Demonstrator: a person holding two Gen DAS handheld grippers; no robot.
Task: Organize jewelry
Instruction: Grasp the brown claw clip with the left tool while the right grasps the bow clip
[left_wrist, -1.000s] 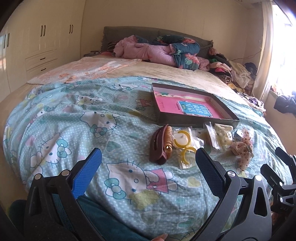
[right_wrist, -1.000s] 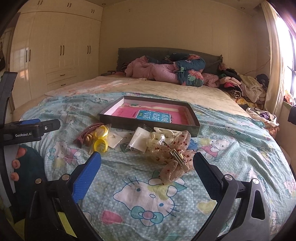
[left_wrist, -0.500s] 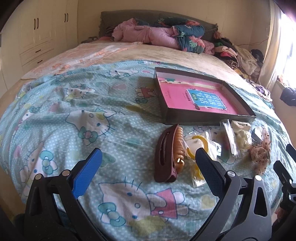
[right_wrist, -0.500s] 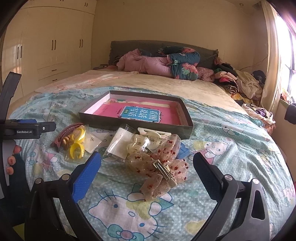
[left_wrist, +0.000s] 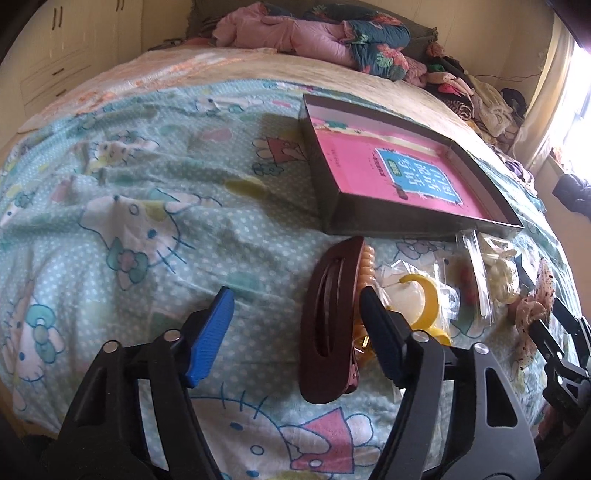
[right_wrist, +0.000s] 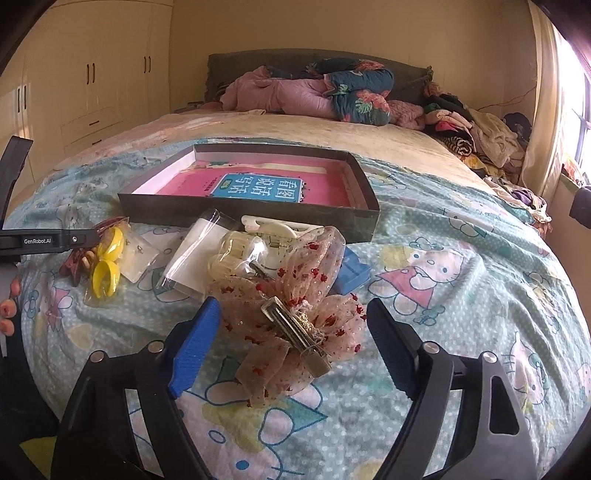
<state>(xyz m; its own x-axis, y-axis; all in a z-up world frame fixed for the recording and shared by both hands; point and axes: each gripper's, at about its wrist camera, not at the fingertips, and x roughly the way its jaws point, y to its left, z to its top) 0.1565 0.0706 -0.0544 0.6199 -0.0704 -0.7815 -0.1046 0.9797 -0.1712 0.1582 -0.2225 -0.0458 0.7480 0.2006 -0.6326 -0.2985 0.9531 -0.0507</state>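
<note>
A brown hair claw clip (left_wrist: 328, 325) lies on the cartoon-cat bedspread, between the fingers of my left gripper (left_wrist: 295, 325). It sits close to the right finger; the jaws are closing and the left pad (left_wrist: 210, 332) is still apart from it. In the right wrist view a sheer bow hair clip (right_wrist: 291, 325) with red dots and a metal clasp lies between the fingers of my right gripper (right_wrist: 291, 332). Those jaws are closing too, with the pads at the bow's edges and no squeeze showing. A dark shallow box (left_wrist: 369, 221) (right_wrist: 251, 210) with a pink book inside stands just beyond.
Yellow rings in a clear bag (left_wrist: 424, 299) (right_wrist: 107, 266), bagged cream clips (right_wrist: 236, 254), a white clip (right_wrist: 273, 229) and a small blue item (right_wrist: 351, 273) lie before the box. Quilts and clothes are piled at the headboard (right_wrist: 314, 92). A person's fingers (right_wrist: 9, 317) show at the left.
Both grippers came forward and down toward the bed and their jaws narrowed. The brown clip now lies between the left fingers, the bow between the right ones.
</note>
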